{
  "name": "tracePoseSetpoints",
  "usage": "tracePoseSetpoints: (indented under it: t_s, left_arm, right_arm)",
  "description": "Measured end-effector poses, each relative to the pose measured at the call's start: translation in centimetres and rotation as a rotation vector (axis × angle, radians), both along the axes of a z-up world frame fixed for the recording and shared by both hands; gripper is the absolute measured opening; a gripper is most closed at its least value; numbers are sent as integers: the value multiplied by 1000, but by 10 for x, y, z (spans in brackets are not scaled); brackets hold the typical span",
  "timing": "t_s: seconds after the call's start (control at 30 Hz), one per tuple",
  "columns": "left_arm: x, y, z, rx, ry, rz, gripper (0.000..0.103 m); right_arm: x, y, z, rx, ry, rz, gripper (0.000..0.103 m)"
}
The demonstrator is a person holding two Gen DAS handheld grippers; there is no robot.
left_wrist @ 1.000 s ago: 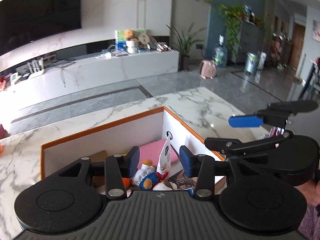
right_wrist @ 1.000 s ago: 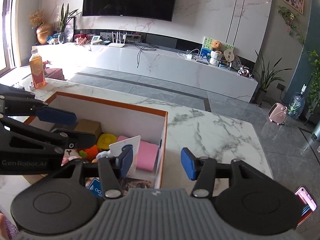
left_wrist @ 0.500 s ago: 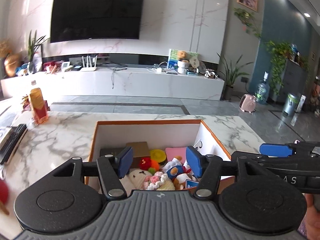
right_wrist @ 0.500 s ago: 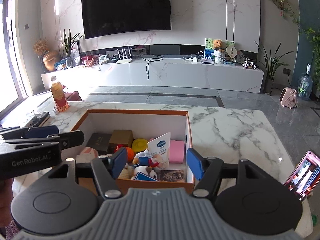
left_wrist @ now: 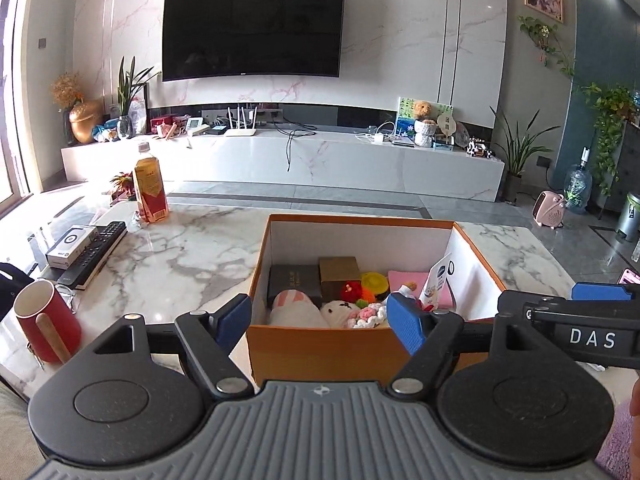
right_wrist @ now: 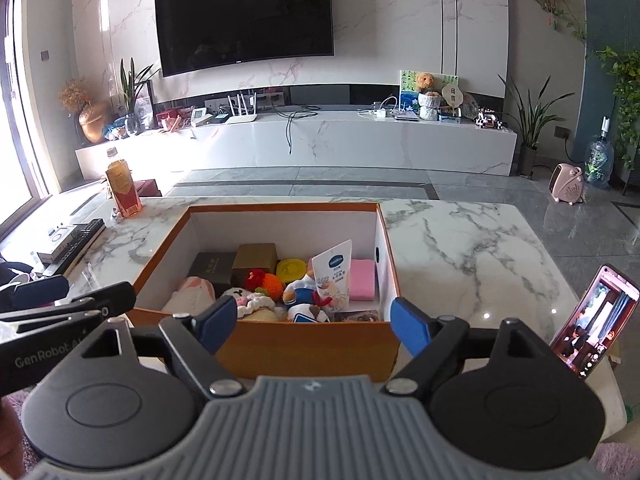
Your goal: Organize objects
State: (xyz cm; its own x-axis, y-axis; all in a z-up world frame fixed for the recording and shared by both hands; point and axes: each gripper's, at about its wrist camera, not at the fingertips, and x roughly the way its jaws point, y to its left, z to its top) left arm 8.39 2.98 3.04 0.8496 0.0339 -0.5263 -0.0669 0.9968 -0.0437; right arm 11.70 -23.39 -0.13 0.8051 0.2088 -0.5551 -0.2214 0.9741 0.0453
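Nearest the cameras, two black grippers with blue pads hang side by side before one orange cardboard box with white inner walls. The left gripper has its jaws spreading, with nothing pinched; the box's near wall shows between the pads, untouched. The right gripper is likewise spreading wider, nothing pressed between its pads.

Inside the box lies a jumble: one dark grey square box, one brown cardboard box, one yellow round lid, one pink flat pad, one white tube with a blue label standing tilted, one red-and-orange knitted toy, and one pale striped plush; the remaining small toys are too tangled to count.

On the white marble table, right of the box, one phone in a pink case leans upright. To the left stand one red mug, one black remote and one white flat box beside it. Farther back stands one amber bottle. Beyond, one black wall television hangs above a white marble console.
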Motion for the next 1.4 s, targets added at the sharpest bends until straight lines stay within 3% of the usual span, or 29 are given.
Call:
tracePoseSetpoints:
  t_s: [0.53,1.4]
  left_arm:
    - [-14,-14,-19,52,102,1,88]
    - [-16,-15,-24,83,126,-5,88]
  right_arm:
    - [-19,-6,-21,-18,64,-24,89]
    - [-21,-3,-32,-31,94,-37,90]
